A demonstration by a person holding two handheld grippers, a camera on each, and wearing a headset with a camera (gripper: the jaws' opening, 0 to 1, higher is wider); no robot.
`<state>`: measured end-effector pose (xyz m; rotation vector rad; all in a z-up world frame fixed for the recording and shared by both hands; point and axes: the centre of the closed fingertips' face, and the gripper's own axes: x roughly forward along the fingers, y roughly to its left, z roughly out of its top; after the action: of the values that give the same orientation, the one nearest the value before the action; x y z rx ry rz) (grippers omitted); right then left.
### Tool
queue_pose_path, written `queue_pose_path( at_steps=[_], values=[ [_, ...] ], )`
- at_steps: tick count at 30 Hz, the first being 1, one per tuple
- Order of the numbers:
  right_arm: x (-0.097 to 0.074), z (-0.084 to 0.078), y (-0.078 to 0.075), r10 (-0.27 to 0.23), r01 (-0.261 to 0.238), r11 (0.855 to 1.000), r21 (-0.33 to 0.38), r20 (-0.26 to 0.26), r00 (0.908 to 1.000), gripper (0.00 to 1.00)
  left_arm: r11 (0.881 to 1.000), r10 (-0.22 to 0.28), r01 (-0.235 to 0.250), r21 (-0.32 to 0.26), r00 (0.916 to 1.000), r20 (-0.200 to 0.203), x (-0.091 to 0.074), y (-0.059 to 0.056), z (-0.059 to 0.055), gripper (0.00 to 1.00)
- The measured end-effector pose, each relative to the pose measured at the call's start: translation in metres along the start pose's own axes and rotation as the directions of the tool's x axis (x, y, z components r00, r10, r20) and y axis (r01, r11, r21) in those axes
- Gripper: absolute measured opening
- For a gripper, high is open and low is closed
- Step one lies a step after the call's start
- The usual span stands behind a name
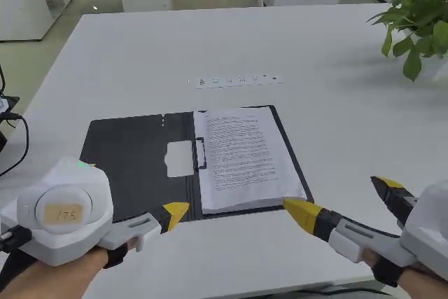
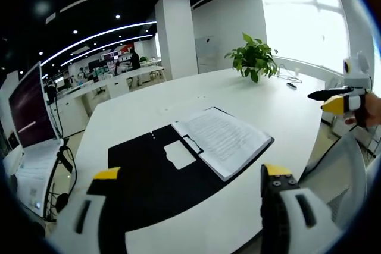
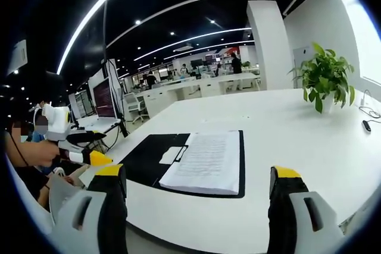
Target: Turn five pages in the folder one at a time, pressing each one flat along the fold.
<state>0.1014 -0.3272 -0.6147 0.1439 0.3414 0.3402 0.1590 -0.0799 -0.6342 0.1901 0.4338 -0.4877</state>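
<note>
Nearest to me, my left gripper [image 2: 191, 173] hangs over the front edge of the white table [image 1: 336, 124]. Its yellow-tipped jaws are spread wide with nothing between them. My right gripper [image 3: 197, 172] is held off to the near right, jaws likewise spread and empty. In the left gripper view it sits in the air, apart from the work.

Just beyond both lies the black folder [image 1: 126, 152], open flat near the table's front edge. Its left flap is bare black apart from a white card [image 1: 180, 159] tucked in a pocket. The stack of printed pages [image 1: 241, 155] lies flat on the right half, held at the spine by a metal clip [image 1: 201, 152].

Farther back, a socket strip [image 1: 234, 80] is set into the tabletop. A potted plant [image 1: 420, 19] stands at the far right corner.
</note>
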Motion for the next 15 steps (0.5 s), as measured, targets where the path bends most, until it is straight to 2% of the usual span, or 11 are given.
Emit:
queue_pose_path(
  at_steps=[7,9,15],
  values=[
    [-0.004,-0.002,-0.001,-0.019,0.019,1.000,0.012,0.009,0.9998,1.00,0.997,-0.064,0.064,0.046,0.9979,-0.014,0.022,-0.017,0.003,0.91],
    [-0.005,-0.002,0.000,-0.021,0.020,1.000,0.015,0.012,0.9997,1.00,0.996,-0.080,0.080,0.051,0.9968,-0.002,0.028,-0.022,0.008,0.90],
    [-0.007,0.000,0.001,-0.026,0.026,1.000,0.015,0.022,0.9994,1.00,0.991,-0.113,0.114,0.064,0.9935,-0.014,0.048,-0.032,0.009,0.88]
  ],
)
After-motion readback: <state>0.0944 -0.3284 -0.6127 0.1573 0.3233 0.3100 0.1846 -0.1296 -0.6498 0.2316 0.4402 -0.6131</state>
